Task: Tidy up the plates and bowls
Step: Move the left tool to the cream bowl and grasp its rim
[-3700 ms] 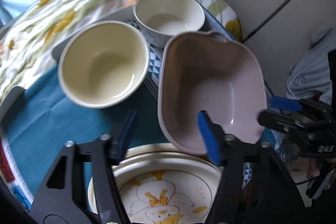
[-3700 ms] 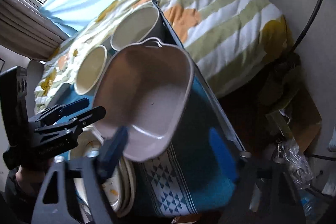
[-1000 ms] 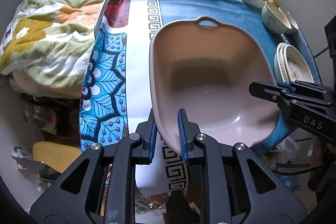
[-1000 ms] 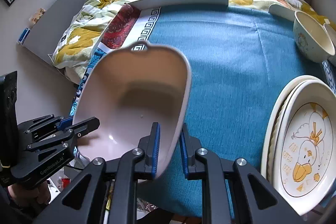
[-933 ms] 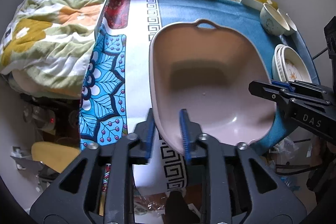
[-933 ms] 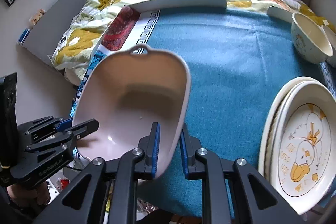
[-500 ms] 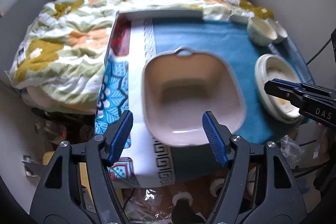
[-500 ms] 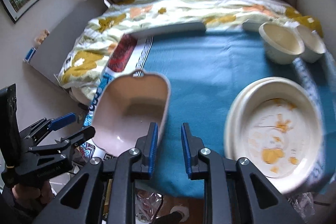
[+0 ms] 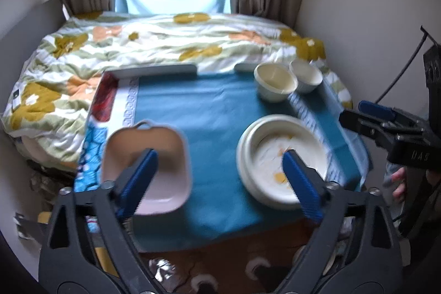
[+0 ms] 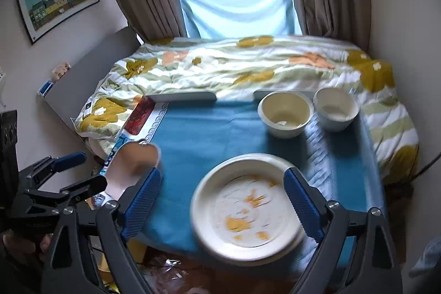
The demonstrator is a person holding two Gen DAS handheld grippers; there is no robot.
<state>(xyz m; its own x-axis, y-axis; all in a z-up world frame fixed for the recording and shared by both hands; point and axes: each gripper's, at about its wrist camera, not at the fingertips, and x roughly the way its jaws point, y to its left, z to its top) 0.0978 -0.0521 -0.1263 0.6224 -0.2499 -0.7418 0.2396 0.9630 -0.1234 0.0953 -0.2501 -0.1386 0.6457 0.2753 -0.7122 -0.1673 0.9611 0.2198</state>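
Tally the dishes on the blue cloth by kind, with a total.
Round bowls: 2, cream bowl and white bowl
Pink dish: 1
Plate stack: 1 stack; the number of plates in it is unclear
Total: 4 items, counting the stack as 1

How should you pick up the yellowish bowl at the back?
Probably by its rim. The yellowish bowl stands upright with its mouth open, so one finger can go inside and one outside the thin wall. Come from above on the near side: the white bowl sits close on its right, and the plates lie in front.
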